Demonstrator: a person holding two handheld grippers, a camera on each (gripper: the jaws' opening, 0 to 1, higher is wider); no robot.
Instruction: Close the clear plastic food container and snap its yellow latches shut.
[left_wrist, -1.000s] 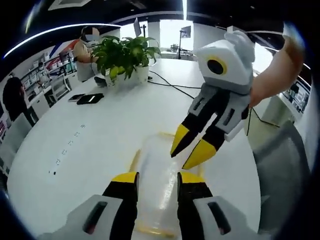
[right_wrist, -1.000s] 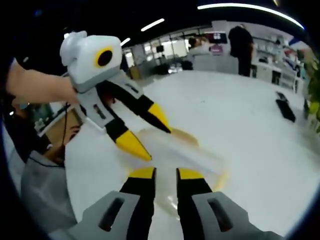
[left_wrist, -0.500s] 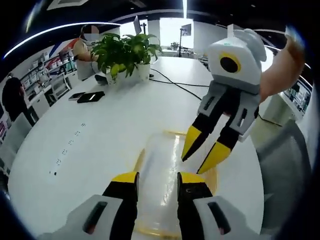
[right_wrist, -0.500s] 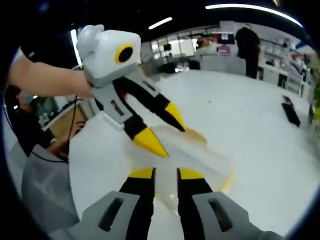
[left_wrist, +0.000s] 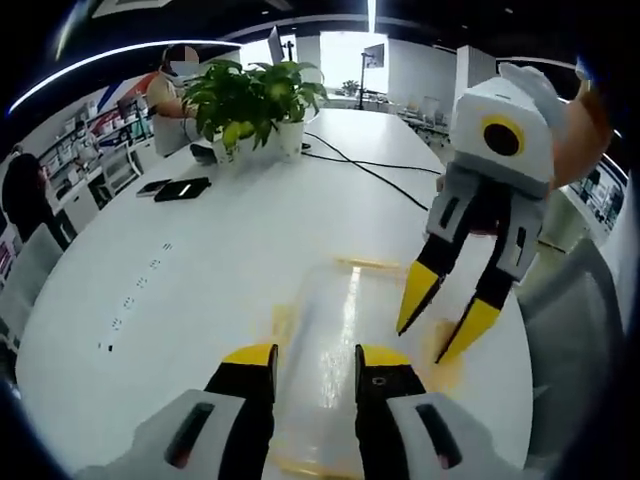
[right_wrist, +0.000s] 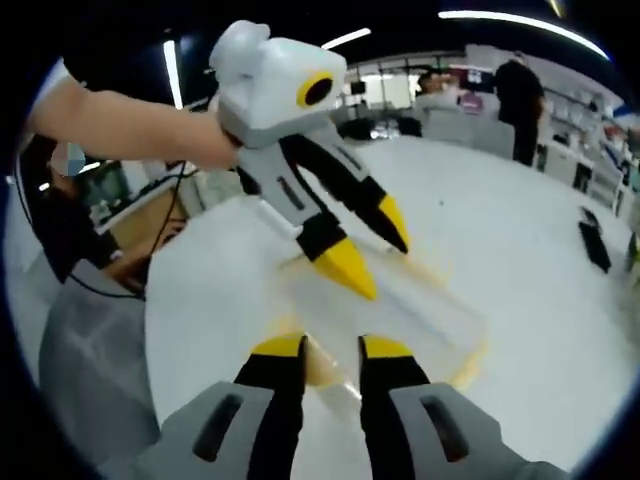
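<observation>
Container: clear plastic food container (left_wrist: 335, 350) (right_wrist: 400, 305), lying flat on the white table (left_wrist: 200, 260) (right_wrist: 520, 230); lid apparently down on the body, though not confirmed as fully seated.
Latches: yellow latches (left_wrist: 370, 264) (right_wrist: 468, 365) visible as thin yellow strips along the container's edges; a further yellow patch beside the container's right edge in the left gripper view (open or snapped could not be told).
Left gripper: left gripper (left_wrist: 315, 357) (right_wrist: 375, 248), held just above the container's near end; jaws narrowly parted, holding nothing.
Right gripper: right gripper (right_wrist: 333, 348) (left_wrist: 443, 320), poised over the container's right side; jaws moderately spread, tips pointing down at the side latch, empty (contact with the latch not discernible).
Step in hand: judged as the approach to latching, lid closure seemingly done and the side latches not yet pressed home.
Next move: likely called for lowering the right tips onto the side latch and pressing it toward the container wall, with the left gripper bearing down on the lid to stop the container sliding.
Surroundings: potted plant (left_wrist: 250, 100) at the far side of the table from the container; dark flat devices (left_wrist: 180, 193) and a black cable (left_wrist: 370, 172) well apart from it.
</observation>
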